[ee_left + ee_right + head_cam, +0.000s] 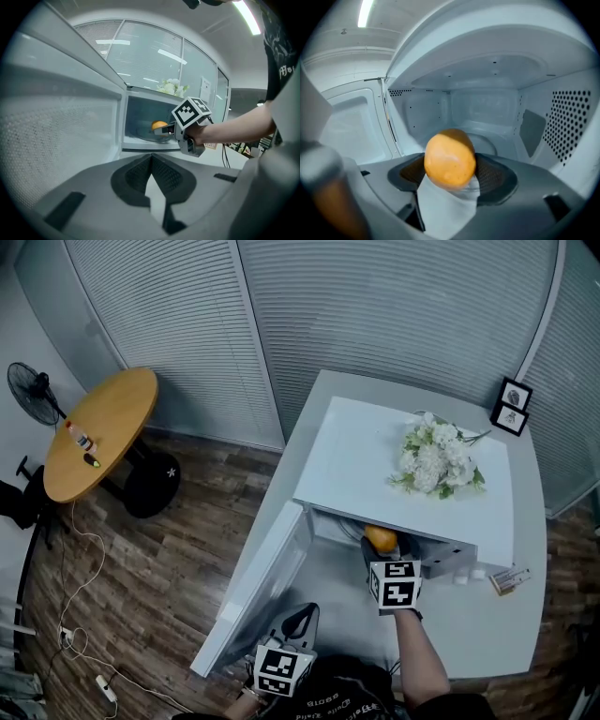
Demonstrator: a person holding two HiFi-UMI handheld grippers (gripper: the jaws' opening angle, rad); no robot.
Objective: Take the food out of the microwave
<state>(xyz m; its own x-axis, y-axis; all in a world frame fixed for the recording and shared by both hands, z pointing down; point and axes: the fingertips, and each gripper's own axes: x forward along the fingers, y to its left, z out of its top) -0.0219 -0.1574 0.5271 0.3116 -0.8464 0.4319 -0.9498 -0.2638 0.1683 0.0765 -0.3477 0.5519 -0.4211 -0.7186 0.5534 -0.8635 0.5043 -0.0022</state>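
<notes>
Right gripper view: orange food [449, 154] clamped in right claw [451, 168], inside microwave [487, 105] cavity; left claw [151, 159] closed, empty. Grip to be kept firm, withdrawal straight, level.

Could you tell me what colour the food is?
The food is orange, clearest in the right gripper view.

I saw flowers [436, 457] on the microwave [356, 456] mid-frame, food [381, 538] at its mouth, door [258, 592] lower left, table [112, 423] upper left.
</notes>
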